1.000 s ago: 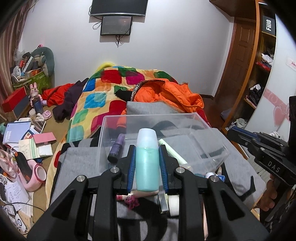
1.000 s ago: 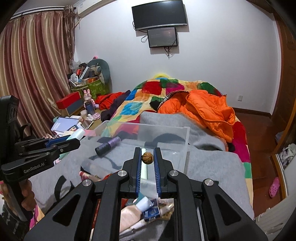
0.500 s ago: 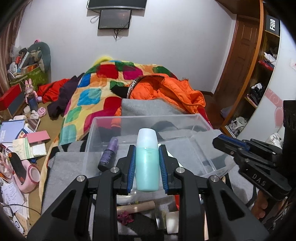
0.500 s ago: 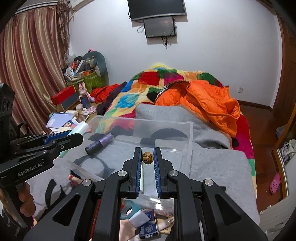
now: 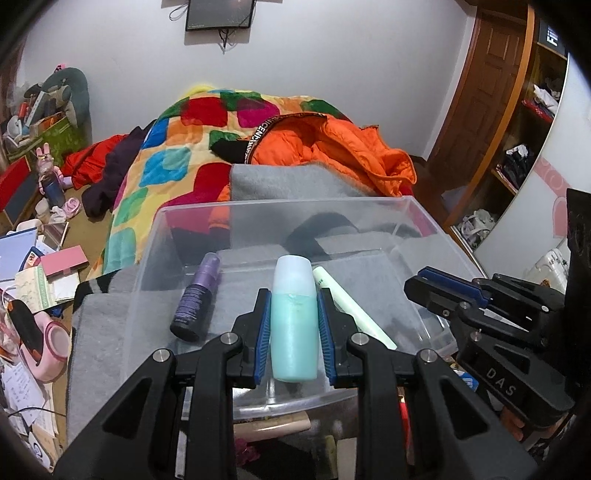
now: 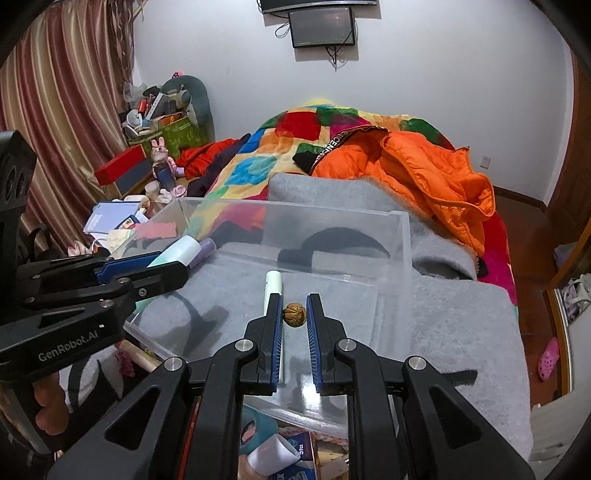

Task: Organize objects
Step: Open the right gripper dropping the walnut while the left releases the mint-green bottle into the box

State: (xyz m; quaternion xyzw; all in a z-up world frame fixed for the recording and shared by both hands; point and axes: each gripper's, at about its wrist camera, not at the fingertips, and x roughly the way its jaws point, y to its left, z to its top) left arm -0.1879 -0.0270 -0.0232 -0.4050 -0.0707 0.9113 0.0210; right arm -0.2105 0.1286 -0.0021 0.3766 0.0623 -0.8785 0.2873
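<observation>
A bedroom is shown, with a bed covered by a grey blanket (image 6: pixel 461 325), a patchwork quilt (image 5: pixel 184 147) and an orange padded jacket (image 6: pixel 424 173); a small screen (image 6: pixel 322 27) is mounted on the white wall, striped curtains (image 6: pixel 62 110) hang on one side, and a wooden shelf unit (image 5: pixel 532 122) stands on the other. A clear plastic bin (image 6: pixel 400 236) is set on the blanket, and a purple spray bottle (image 5: pixel 195 299) and a pale green tube (image 5: pixel 351 306) are seen lying on its floor. Beside the bed, books, boxes and a pink bunny toy (image 6: pixel 159 147) are scattered over the floor, much of it too small to identify. Items below the bin's near edge are cut off by the gripper bodies and cannot be made out. The left gripper (image 5: pixel 294 325) is clamped on a turquoise bottle (image 5: pixel 294 317) with a frosted cap, held over the bin's near side. The right gripper (image 6: pixel 294 314) is closed on a small brown wrinkled walnut (image 6: pixel 294 314), pinched at the fingertips above the bin's interior.
</observation>
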